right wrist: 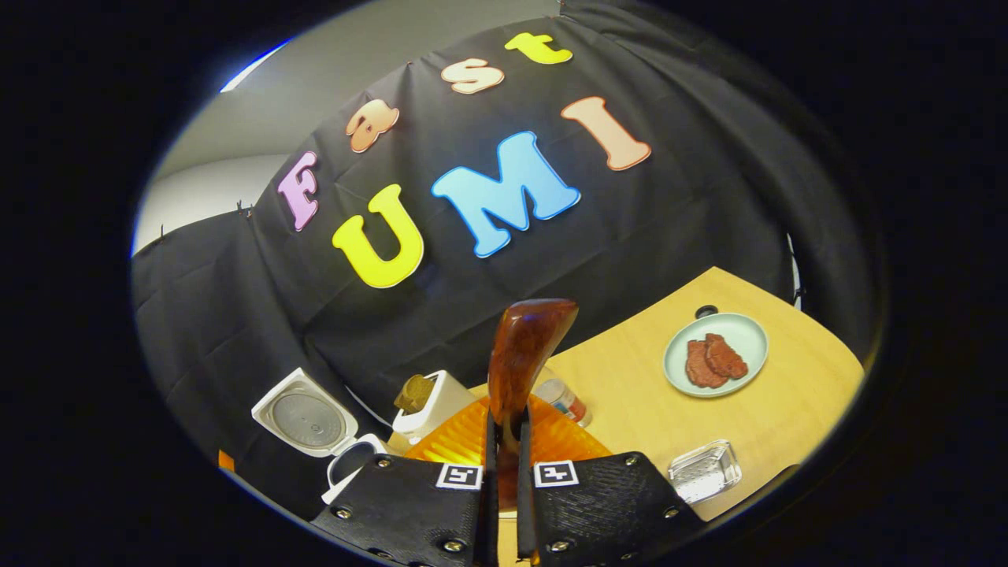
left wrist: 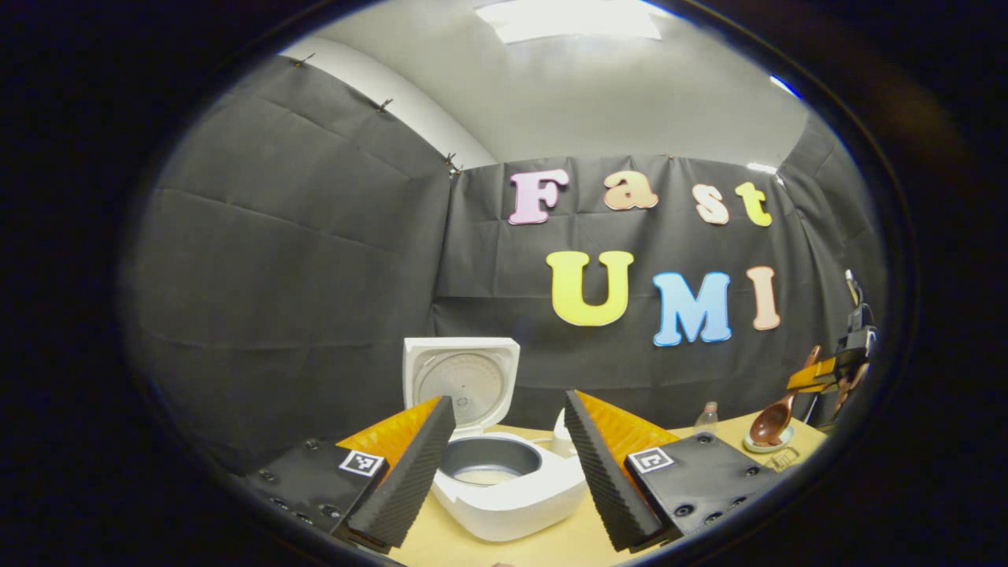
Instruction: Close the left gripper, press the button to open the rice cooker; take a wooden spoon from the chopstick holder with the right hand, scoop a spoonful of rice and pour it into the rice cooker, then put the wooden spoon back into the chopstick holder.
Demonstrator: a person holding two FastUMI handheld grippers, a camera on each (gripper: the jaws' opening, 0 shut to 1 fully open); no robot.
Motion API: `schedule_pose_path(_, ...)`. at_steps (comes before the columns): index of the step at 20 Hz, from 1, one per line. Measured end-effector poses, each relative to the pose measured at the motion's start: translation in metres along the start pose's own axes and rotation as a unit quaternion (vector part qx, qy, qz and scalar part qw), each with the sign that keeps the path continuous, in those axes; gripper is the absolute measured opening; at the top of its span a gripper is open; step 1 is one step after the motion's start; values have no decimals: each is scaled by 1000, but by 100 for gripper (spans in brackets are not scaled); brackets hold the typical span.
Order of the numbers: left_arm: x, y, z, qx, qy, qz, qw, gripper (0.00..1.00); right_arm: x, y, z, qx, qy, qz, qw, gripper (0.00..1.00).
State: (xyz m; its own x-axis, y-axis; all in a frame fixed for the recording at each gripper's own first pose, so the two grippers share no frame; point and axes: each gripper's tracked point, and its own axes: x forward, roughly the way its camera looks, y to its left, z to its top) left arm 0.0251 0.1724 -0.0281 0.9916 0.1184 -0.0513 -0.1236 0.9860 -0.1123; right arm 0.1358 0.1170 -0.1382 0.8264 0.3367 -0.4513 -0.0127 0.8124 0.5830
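The white rice cooker (left wrist: 512,496) stands open right in front of my left gripper (left wrist: 508,405), lid (left wrist: 461,382) upright and grey inner pot (left wrist: 488,461) showing. The left gripper's fingers are spread wide apart, empty. Far to the right, the other gripper (left wrist: 835,370) holds a wooden spoon (left wrist: 773,421) with its bowl down over a small plate (left wrist: 768,446). In the right gripper view my right gripper (right wrist: 506,417) is shut on the wooden spoon (right wrist: 524,354), which sticks up between the fingers. The open cooker (right wrist: 315,421) and the white chopstick holder (right wrist: 437,402) lie lower left.
On the wooden table (right wrist: 630,409) sit a pale plate with reddish meat slices (right wrist: 715,354), a small clear dish (right wrist: 703,470) near the front edge and a small bottle (right wrist: 563,398). The bottle (left wrist: 707,415) is right of the cooker. Black cloth walls close the back.
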Motion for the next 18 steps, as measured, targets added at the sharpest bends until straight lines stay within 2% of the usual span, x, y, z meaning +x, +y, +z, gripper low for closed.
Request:
schedule_pose_path(5,0,-17,8,7,-4,-12,1000,97,-22,-62,-2,-48,-14,-65,997,10)
schedule_pose_path(9,-1,-22,14,12,-7,-12,1000,96,-29,-96,-13,-84,-8,-101,991,10)
schedule_pose_path(14,-6,-22,13,16,-3,-6,1000,96,-28,-125,-32,-125,6,-128,984,11)
schedule_pose_path(18,-12,-20,15,29,-2,2,1000,97,-20,-140,-54,-112,31,-132,984,11)
